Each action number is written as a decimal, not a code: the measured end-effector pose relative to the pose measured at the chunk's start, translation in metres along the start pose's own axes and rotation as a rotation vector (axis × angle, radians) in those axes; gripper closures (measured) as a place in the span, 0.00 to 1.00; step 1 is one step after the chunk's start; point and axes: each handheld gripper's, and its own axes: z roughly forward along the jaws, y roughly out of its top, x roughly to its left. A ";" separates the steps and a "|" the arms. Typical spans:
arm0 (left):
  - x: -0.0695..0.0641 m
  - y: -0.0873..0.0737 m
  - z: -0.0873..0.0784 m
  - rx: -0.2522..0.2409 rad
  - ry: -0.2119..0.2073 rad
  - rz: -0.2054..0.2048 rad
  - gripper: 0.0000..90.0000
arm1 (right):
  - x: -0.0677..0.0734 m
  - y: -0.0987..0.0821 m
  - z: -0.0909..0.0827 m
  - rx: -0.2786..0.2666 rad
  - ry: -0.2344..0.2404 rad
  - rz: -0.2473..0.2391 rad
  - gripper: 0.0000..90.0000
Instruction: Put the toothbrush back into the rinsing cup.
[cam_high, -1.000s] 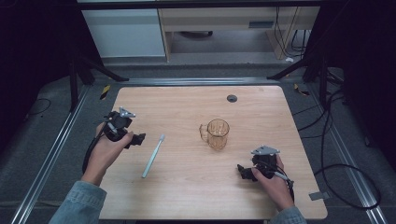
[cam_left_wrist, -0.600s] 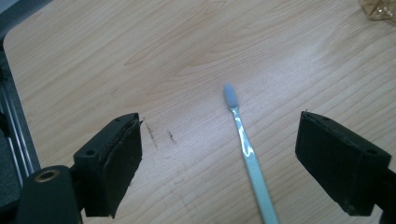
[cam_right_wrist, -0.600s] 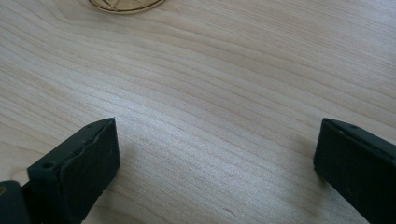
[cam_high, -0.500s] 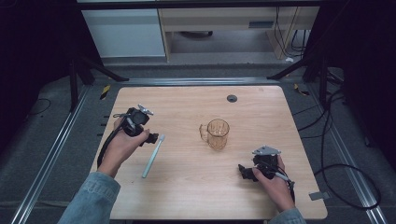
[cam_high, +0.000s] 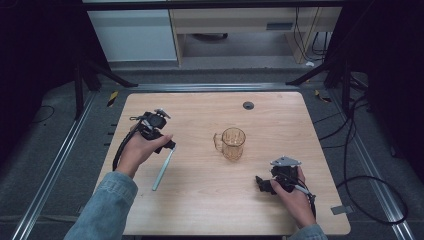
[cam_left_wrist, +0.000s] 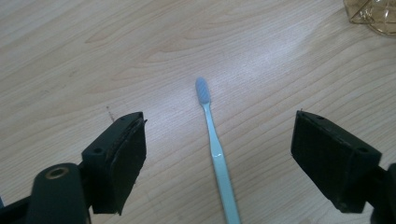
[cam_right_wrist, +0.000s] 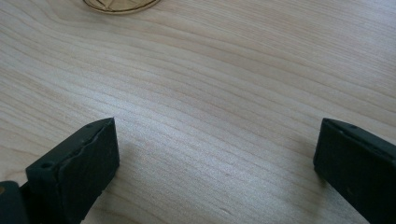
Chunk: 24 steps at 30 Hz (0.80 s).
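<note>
Toothbrush flat on counter, lower centre of left gripper view, between wide-open jaws of left gripper. Best: lower straight, close across thin handle, keep jaws level. Pale blue handle, bluish bristle head pointing up-frame. Right gripper open, holding nothing. Amber glass mug mid-frame.

Left hand-held gripper and right hand-held gripper: jaws spread wide.

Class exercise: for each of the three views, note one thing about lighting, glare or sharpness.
High view: table evenly lit, surroundings dark. Left gripper view: soft glare on the wood right of the toothbrush, which looks sharp. Right gripper view: the near jaws look soft; a pale sheen lies on the wood between them.
</note>
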 end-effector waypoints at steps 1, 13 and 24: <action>-0.001 0.001 0.002 0.009 -0.003 0.001 0.22 | 0.000 0.000 0.000 0.000 0.001 0.000 0.01; -0.010 0.013 0.025 0.108 -0.006 0.013 0.29 | 0.000 0.000 0.000 -0.004 0.002 0.005 0.01; -0.006 0.004 0.049 0.189 0.009 -0.025 0.43 | 0.000 0.000 0.000 -0.003 0.002 0.009 0.01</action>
